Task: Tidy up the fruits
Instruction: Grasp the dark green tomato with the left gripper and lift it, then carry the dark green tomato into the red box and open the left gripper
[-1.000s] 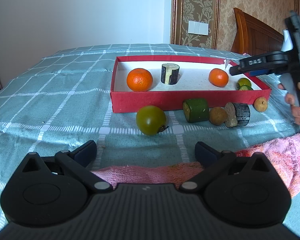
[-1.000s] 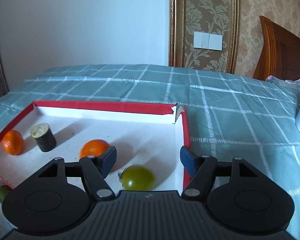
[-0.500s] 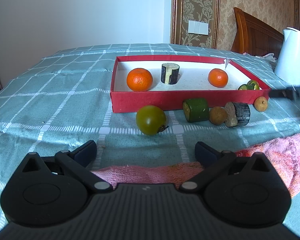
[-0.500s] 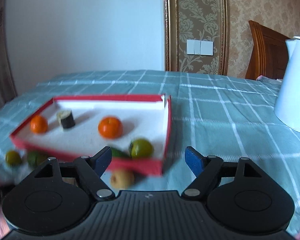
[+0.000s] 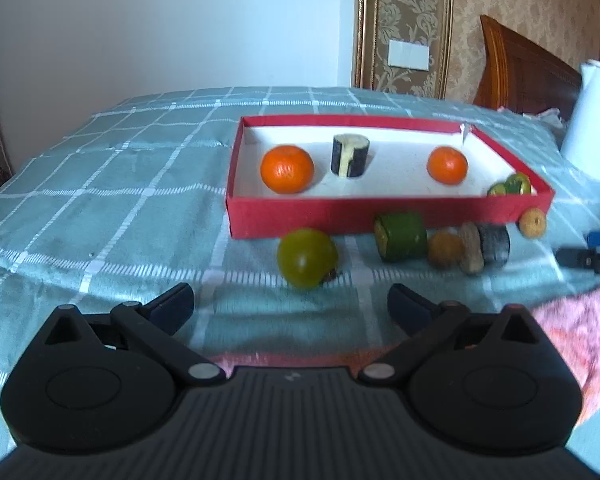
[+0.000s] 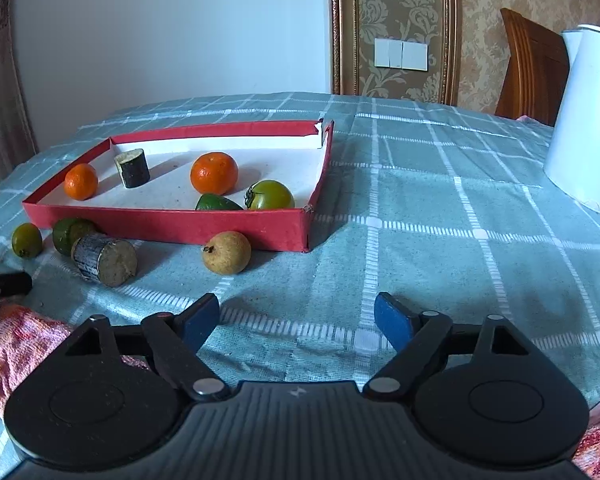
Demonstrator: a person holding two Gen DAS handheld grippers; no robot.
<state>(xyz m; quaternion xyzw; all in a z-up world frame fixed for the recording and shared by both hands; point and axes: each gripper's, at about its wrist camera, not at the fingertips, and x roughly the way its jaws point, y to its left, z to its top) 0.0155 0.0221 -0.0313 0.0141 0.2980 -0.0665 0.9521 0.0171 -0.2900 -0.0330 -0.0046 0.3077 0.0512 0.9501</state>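
The right gripper [image 6: 298, 316] is empty and its jaws are opening over the bare checked cloth [image 6: 420, 208], in front of the near right corner of the red box [image 6: 172, 226]. The left gripper [image 5: 290, 304] is also released, with nothing between its fingers, and the green tomato [image 5: 306, 258] lies just ahead of it, outside the near wall of the box. Inside the box I see two oranges, a dark cylinder piece and another green tomato [image 6: 270, 196] at the near right corner. Outside wait a small brown fruit [image 6: 226, 252], which touches the near wall or is very near to it, a grey cylinder piece [image 6: 104, 258] and a green cylinder piece [image 5: 400, 236]. I think the main risk is rolling: the round fruits may run away on the soft cloth if one pad pushes them before the other closes. The brown fruit is so near to the wall that a finger could strike the box and shift it. On the right side the cloth is open until the white kettle [image 6: 588, 120]; on the left the pink towel [image 6: 16, 344] and the other gripper make the space narrow.
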